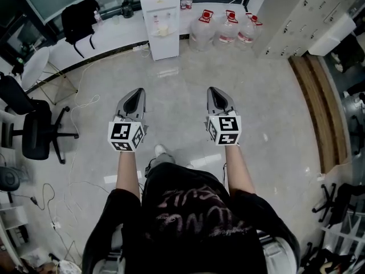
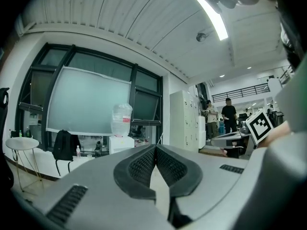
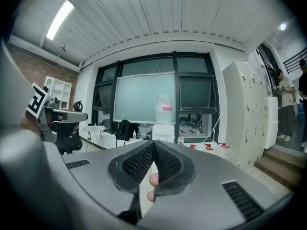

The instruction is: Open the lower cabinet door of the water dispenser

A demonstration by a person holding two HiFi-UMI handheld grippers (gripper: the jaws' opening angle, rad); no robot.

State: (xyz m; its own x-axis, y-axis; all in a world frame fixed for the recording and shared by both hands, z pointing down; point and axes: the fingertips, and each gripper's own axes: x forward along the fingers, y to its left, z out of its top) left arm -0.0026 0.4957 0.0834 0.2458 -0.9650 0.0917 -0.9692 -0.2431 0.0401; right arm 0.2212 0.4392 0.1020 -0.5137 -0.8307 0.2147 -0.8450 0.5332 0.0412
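A pale, glossy floor [image 1: 177, 96] runs across an office room to a low white ledge [image 1: 114, 36] under dark-framed windows [image 3: 144, 95]. The water dispenser [image 1: 160, 19] stands against that ledge at the far side of the room, white and upright, with a clear bottle [image 3: 164, 108] on top. Its lower cabinet door faces the room and looks closed, though it is small in the head view. Three water jugs [image 1: 227, 27] with red caps sit on the floor just to its right. A black backpack [image 1: 79, 17] rests on the ledge to its left, near a white round table [image 1: 35, 66]. A black office chair [image 1: 35, 133] stands at the left edge, and thin cables [image 1: 80, 104] trail over the floor beside it. Pale lockers [image 1: 308, 13] line the right wall, with a wooden step [image 1: 317, 110] in front of them.

The person [image 1: 188, 221] stands well back from the dispenser, both forearms stretched forward. The left gripper [image 1: 136, 96] and the right gripper [image 1: 217, 96] are held side by side over bare floor, apart from each other and pointing toward the dispenser. In the left gripper view the jaws are pressed together at the tips with nothing between them, and the dispenser shows just left of them in the distance. In the right gripper view the jaws are likewise together and empty, and the dispenser stands straight beyond their tips. A fingertip [image 3: 153, 178] of the holding hand shows in the gap below the right pads.
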